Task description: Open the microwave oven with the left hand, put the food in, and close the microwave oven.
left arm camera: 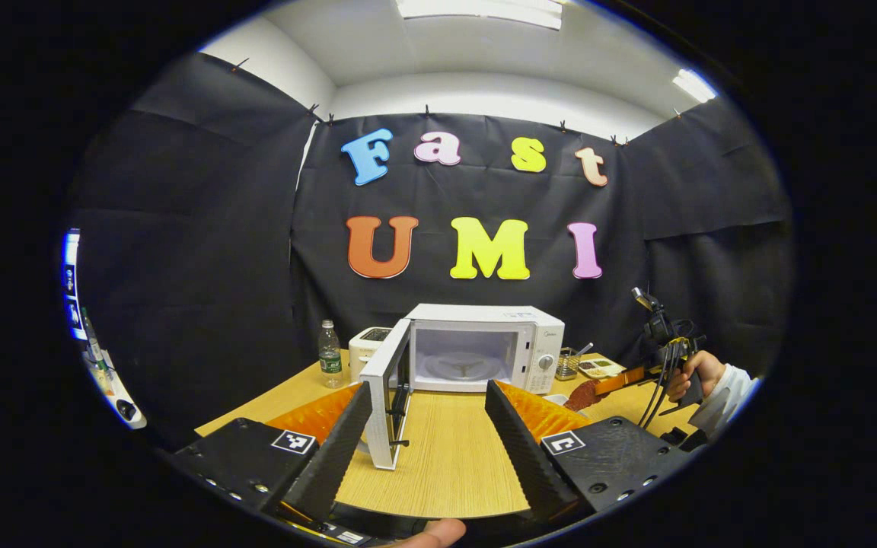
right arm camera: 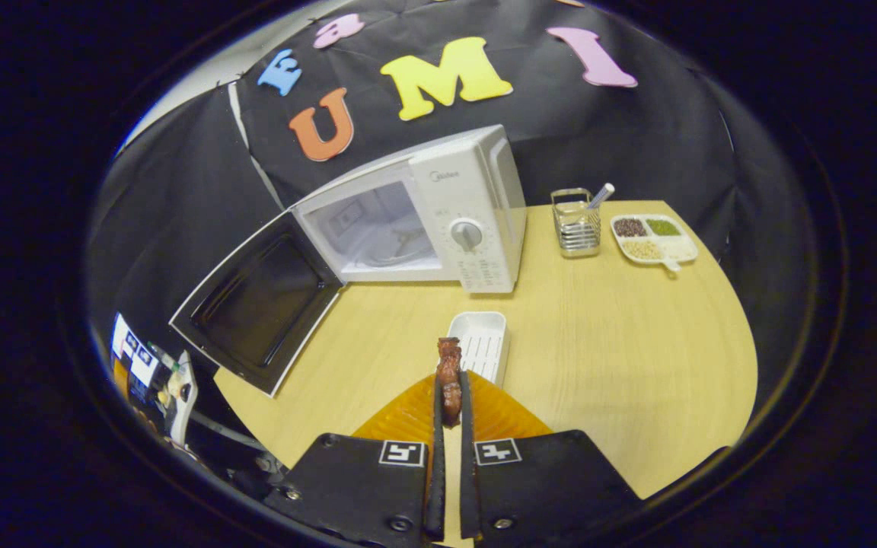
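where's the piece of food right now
In the right gripper view the food is pinched between the right tongs, above the table, just before the white tray.

I am seeing the small white toaster (left arm camera: 367, 344) half hiding behind the white microwave's open door (left arm camera: 387, 396).

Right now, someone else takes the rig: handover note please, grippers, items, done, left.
Left gripper: open, holding nothing, aimed at the microwave.
Right gripper: shut on the food, a brown strip, above the table near a white tray.
Microwave door: swung wide open; the cavity looks empty apart from the turntable.
Done: door opened, food picked up.
Left: put the food inside, close the door with the left gripper.
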### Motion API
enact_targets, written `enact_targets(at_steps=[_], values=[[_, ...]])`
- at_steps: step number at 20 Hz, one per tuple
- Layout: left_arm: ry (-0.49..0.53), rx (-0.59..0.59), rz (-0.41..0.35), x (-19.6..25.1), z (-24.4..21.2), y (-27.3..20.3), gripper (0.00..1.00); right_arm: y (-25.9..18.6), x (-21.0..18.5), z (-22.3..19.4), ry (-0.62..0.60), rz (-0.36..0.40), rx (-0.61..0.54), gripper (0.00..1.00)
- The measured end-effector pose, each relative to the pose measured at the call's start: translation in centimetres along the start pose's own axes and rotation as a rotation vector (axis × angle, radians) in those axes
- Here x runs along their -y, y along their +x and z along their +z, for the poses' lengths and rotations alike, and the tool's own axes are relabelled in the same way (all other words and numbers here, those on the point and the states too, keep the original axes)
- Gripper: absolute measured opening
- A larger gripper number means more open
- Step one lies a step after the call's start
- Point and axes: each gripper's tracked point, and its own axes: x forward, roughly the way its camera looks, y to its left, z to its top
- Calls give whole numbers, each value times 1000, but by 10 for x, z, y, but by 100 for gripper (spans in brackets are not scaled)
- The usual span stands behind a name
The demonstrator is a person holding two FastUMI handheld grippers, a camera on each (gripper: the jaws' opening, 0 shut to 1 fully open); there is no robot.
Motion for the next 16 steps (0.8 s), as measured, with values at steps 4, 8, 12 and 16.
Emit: enact_targets(at_steps=[4,8,12,16], values=[[14,19,10,-6,6,-10,92,-31,-39,12,-178,-47,82,11],[9,30,-2,-3,11,-14,92,-40,-62,41,-294,-194,273,11],[29,27,-19,0,7,-15,92,-21,-92,61,-353,-246,420,11],[27,22,-30,4,1,-12,92,26,-114,66,-329,-248,437,11]])
